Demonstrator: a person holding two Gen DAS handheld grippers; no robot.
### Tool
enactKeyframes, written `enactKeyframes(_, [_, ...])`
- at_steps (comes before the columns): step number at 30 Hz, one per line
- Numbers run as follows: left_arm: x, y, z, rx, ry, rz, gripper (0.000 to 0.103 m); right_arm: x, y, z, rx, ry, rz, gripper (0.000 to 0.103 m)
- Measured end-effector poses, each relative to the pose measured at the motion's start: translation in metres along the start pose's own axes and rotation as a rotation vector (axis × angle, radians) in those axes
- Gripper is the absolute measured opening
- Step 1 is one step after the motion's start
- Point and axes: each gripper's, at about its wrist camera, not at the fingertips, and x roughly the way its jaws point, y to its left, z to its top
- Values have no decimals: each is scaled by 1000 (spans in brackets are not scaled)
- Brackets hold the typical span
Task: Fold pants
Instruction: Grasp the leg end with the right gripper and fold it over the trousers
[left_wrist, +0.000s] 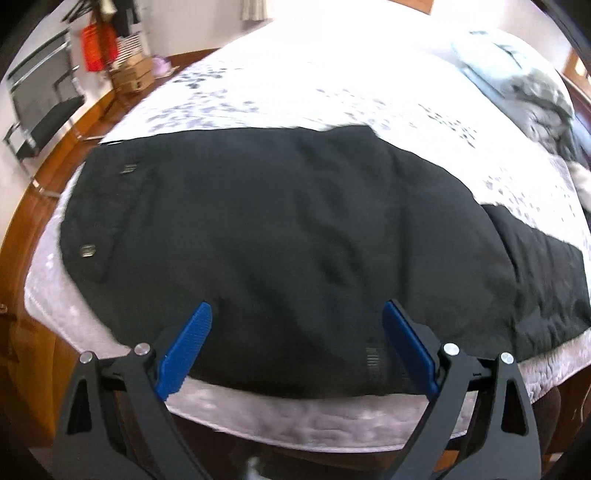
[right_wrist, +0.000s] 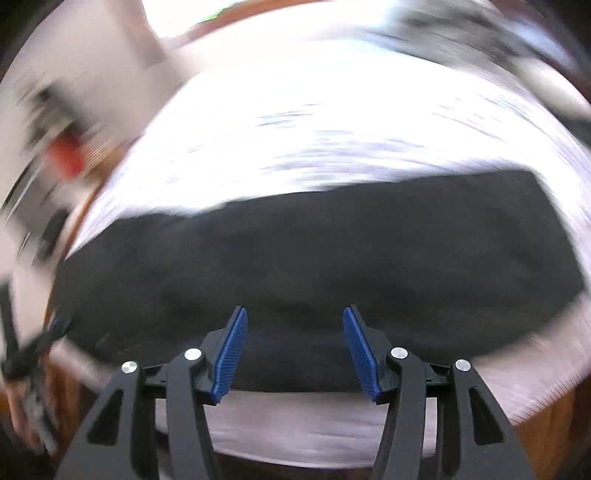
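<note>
Black pants (left_wrist: 288, 240) lie spread flat along the near edge of the bed (left_wrist: 332, 92), apparently folded leg over leg; crosswise folds look left. Left gripper (left_wrist: 297, 314) and right gripper (right_wrist: 293, 319) hover over the pants' near edge, jaws apart, gripping nothing.

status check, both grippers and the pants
Left gripper open, empty. Right gripper open, empty. Black fabric pants flat on white patterned bedspread. Nothing in the way.

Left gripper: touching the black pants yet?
Cannot tell. In the left wrist view the open left gripper overlaps the black pants, but neither contact nor gap shows plainly.
</note>
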Motion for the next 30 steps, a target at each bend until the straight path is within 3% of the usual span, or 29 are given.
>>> enactKeyframes(2, [7, -19, -3, 31, 25, -14, 93, -12, -82, 3, 190, -1, -89, 63])
enactKeyframes(5, [11, -41, -7, 55, 39, -27, 93, -24, -164, -6, 364, -5, -135, 64])
enactKeyframes(9, [11, -70, -9, 88, 41, -29, 93, -31, -222, -20, 483, -30, -99, 64])
enactKeyframes(16, [10, -111, -10, 126, 31, -31, 93, -8, -239, -15, 540, -3, -92, 64])
enactKeyframes(25, [15, -113, -12, 150, 52, 7, 93, 16, -251, -1, 582, -7, -47, 65])
enactKeyframes(28, [20, -108, -10, 132, 60, 20, 93, 19, -251, 2, 573, -19, -50, 57])
enactKeyframes(30, [22, -106, -9, 127, 63, 24, 93, 19, -250, 3, 559, -26, -49, 41])
